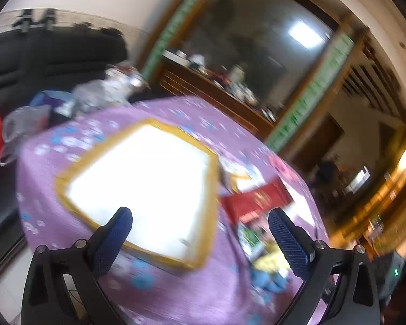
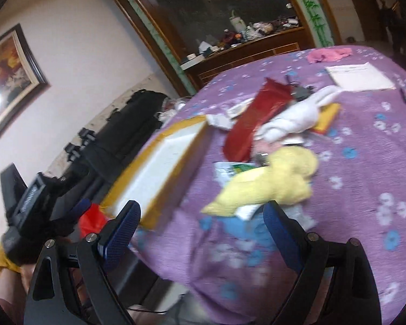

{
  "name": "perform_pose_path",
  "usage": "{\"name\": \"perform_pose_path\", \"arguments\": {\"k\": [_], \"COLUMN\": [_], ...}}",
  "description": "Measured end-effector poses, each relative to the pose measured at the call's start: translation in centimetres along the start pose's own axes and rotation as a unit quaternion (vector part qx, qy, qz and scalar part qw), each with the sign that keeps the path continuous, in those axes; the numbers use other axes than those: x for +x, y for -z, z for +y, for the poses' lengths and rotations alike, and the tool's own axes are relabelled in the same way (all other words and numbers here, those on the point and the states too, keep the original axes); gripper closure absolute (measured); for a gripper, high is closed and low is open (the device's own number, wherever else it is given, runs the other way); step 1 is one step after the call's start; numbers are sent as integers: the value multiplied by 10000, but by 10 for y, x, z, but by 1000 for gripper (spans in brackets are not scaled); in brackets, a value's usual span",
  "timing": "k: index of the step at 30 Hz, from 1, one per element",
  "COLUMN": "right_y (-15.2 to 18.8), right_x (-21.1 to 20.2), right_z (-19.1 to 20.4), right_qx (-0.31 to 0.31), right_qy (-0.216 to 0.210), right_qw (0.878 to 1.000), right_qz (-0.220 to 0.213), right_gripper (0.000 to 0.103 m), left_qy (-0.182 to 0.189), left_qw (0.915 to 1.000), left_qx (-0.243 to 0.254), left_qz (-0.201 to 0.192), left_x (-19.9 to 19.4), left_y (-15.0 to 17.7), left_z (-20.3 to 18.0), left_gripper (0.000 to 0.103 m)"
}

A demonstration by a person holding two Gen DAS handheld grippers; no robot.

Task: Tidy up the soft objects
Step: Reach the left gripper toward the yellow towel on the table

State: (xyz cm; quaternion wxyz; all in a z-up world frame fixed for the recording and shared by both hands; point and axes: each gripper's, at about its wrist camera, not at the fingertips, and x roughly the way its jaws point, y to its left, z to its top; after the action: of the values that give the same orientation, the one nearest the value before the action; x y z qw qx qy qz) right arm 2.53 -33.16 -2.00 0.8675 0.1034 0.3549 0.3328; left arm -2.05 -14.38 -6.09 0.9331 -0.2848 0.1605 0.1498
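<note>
Our left gripper (image 1: 200, 233) and right gripper (image 2: 203, 230) hang spread wide, holding nothing. The yellow plush (image 2: 273, 181) lies just beside the tray (image 2: 195, 140), near the table's (image 2: 365, 162) front edge.

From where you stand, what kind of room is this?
Probably a lived-in home, perhaps a living or dining room: a table under a purple flowered cloth, a framed painting on the wall, and a cluttered wooden sideboard.

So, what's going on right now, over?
Left gripper and right gripper open, empty. Yellow plush and white bunny untouched beside white tray. Red packet cluttering pile.
</note>
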Motion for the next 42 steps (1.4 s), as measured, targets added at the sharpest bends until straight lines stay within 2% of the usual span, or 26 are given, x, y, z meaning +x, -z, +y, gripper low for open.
{"name": "perform_pose_path", "arguments": {"k": [3, 4, 5, 8, 11, 15, 19, 23, 25, 28, 33, 34, 36, 37, 38, 42], "right_y": [-14, -16, -20, -23, -25, -26, -27, -15, -10, -9, -11, -11, -9, -8, -4, -7], "right_x": [-2, 0, 0, 3, 8, 19, 34, 46, 45, 47, 40, 34, 24, 18, 12, 1], "right_z": [-15, -21, -24, -32, -39, -50, -56, -67, -69, -65, -54, -49, -45, -47, -56, -80], "right_qx": [149, 165, 164, 282, 246, 302, 412, 662, 696, 591, 399, 219, -114, -158, -118, 232], "right_qy": [-27, -36, -7, 106, 97, 108, 102, 186, 130, 264, 419, 394, 556, 528, 473, 298], "right_qw": [9999, 9998, 9998, 9994, 9993, 9989, 9975, 9943, 9948, 9953, 9951, 9963, 9961, 9960, 9964, 9970], "right_qz": [80, 85, 96, 143, 266, 347, 572, 814, 728, 722, 804, 730, 683, 703, 690, 677], "right_gripper": [11, 11, 11, 11, 11, 11, 11, 11, 11, 10, 10, 10, 10, 10, 10, 10], "left_qy": [240, 381, 468, 537, 659, 876, 937, 1030, 1068, 1291, 1926, 2049, 2197, 2230, 2292, 2266], "left_qw": [9966, 9920, 9885, 9825, 9755, 9718, 9694, 9650, 9621, 9535, 9363, 9254, 9123, 9091, 9055, 8980], "left_qx": [335, 406, 505, 779, 1023, 1096, 1196, 1261, 1295, 1216, 1067, 1225, 1373, 1400, 1438, 1642], "left_qz": [709, 1137, 1343, 1605, 1835, 1894, 1930, 2055, 2150, 2437, 2736, 2942, 3173, 3228, 3267, 3395], "left_x": [1, -10, -14, -11, -3, 1, 10, 29, 42, 58, 82, 91, 105, 110, 114, 123], "left_y": [-2, -20, -25, -22, -20, -21, -22, -15, -6, 1, -5, -3, 2, 3, 4, 13], "left_z": [-27, -23, -25, -38, -52, -64, -71, -80, -83, -86, -101, -111, -124, -129, -134, -141], "left_gripper": [1, 1, 1, 1, 1, 1, 1, 1, 2, 2, 2, 2, 5, 12, 14, 18]}}
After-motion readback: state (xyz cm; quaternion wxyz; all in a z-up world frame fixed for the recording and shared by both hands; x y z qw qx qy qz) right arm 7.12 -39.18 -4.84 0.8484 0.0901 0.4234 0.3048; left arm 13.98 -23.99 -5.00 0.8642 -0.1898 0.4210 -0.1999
